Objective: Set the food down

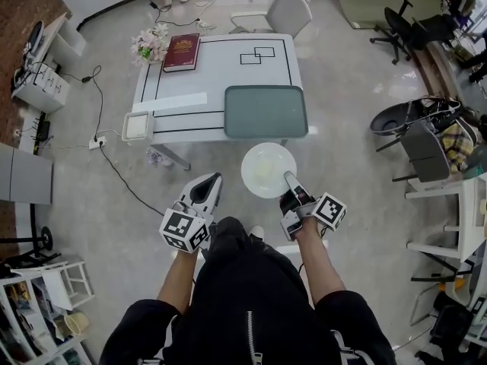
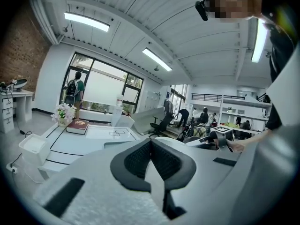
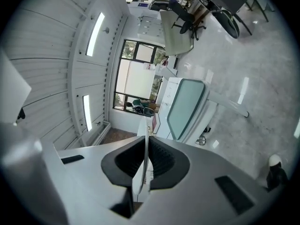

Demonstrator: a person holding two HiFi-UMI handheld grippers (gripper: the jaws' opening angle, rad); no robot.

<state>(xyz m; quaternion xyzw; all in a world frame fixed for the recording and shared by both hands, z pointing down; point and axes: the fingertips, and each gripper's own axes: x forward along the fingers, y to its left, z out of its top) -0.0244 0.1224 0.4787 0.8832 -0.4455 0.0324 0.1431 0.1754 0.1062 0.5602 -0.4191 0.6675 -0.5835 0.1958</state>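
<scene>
A white plate (image 1: 268,169) carrying a pale piece of food (image 1: 264,172) hangs over the floor just short of the table (image 1: 221,74). My right gripper (image 1: 290,179) is shut on the plate's near right rim. In the right gripper view the plate (image 3: 146,139) shows edge-on, pinched between the pads. My left gripper (image 1: 214,181) is held to the left of the plate, apart from it. Its jaws are shut with nothing in them, and in the left gripper view that gripper (image 2: 151,148) points toward the table (image 2: 89,136).
On the table lie a grey-green tray (image 1: 265,111) at the near right, a red book (image 1: 182,52) and flowers (image 1: 149,44) at the far left, and a white box (image 1: 138,125) at the near left corner. A white chair (image 1: 285,12) stands behind. Cables run over the floor at the left.
</scene>
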